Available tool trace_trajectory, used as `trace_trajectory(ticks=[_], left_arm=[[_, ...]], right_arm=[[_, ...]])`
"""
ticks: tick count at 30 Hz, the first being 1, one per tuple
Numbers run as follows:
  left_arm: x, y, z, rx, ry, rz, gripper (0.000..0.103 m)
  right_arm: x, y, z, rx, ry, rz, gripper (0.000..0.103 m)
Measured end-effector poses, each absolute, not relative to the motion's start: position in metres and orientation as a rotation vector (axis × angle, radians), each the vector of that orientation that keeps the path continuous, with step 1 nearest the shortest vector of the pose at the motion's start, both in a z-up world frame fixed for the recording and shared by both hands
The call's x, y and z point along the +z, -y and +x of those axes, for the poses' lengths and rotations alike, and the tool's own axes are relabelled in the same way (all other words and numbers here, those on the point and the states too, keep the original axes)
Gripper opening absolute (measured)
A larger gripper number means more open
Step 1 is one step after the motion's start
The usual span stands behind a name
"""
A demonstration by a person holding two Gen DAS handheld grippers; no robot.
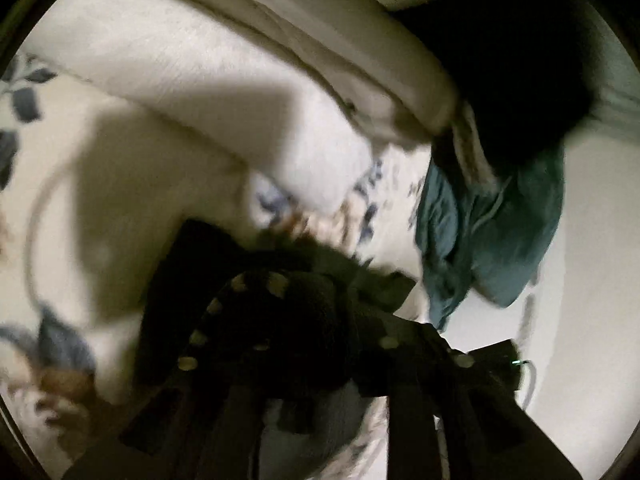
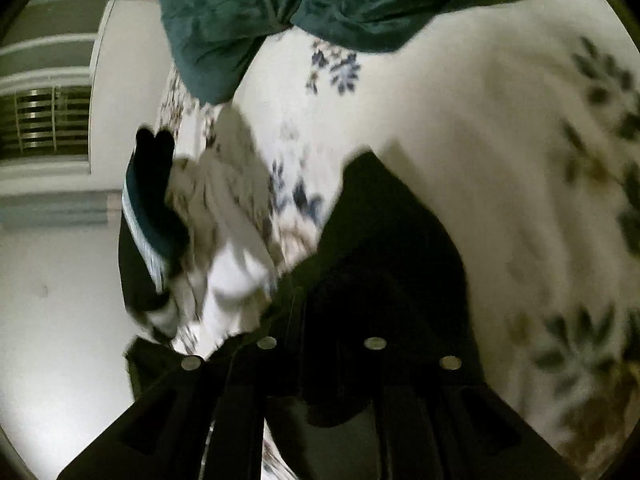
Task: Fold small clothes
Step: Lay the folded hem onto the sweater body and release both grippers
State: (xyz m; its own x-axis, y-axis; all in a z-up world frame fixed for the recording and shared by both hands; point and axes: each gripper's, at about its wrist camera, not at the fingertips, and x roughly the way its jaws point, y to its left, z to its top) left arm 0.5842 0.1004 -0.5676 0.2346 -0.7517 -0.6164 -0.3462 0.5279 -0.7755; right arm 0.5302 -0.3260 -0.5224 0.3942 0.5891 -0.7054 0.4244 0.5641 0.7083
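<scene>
A black garment [image 1: 280, 280] hangs bunched over my left gripper [image 1: 316, 300], which looks shut on it; the frame is blurred. In the right wrist view the same black cloth [image 2: 384, 240] covers my right gripper [image 2: 360, 280], which also looks shut on it above the floral bed cover [image 2: 500, 140]. A teal garment [image 1: 488, 236] hangs at the right in the left view and lies across the top in the right view [image 2: 280, 4].
A white pillow [image 1: 200, 80] lies on the bed. A small dark and teal item [image 2: 154, 200] sits by crumpled floral bedding [image 2: 236, 240] at the bed's edge. A white wall and window blinds [image 2: 44, 120] lie beyond.
</scene>
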Motion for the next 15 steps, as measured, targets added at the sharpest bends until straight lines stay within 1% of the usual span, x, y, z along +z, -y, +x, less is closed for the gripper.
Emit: trace_trajectory(ticks=[1,2,3,4,7,10,11,13,15], left_arm=[[-0.570,-0.105,0.585,-0.386,-1.333,-1.093,0.044],[-0.569,-0.108,0.586,-0.390,-1.299,-1.113,0.069],[-0.567,-0.112,0.589,-0.378,-1.266,-1.123,0.073],[-0.566,-0.115,0.589,-0.373,-1.238,-1.140,0.073],[-0.558,-0.122,0.578,-0.375,-1.233,-1.110,0.073],[-0.533,-0.120,0.544,-0.363,-1.213,-0.885,0.073],[-0.525,-0.121,0.521,-0.341,-1.206,-0.813,0.073],[-0.521,-0.123,0.478,-0.301,-1.211,-0.767,0.073],[-0.526,-0.124,0.439,-0.262,-1.233,-0.775,0.073]], right_arm=[[-0.523,0.328,0.537,0.138,-1.193,1.062,0.037],[-0.521,0.330,0.537,0.149,-1.168,1.078,0.050],[-0.516,0.332,0.538,0.163,-1.130,1.079,0.077],[-0.512,0.333,0.536,0.168,-1.119,1.066,0.082],[-0.505,0.330,0.527,0.175,-1.165,0.950,0.082],[-0.503,0.326,0.506,0.174,-1.250,0.813,0.082],[-0.504,0.325,0.497,0.181,-1.287,0.763,0.082],[-0.506,0.323,0.477,0.200,-1.357,0.685,0.082],[-0.509,0.325,0.453,0.213,-1.432,0.620,0.082]])
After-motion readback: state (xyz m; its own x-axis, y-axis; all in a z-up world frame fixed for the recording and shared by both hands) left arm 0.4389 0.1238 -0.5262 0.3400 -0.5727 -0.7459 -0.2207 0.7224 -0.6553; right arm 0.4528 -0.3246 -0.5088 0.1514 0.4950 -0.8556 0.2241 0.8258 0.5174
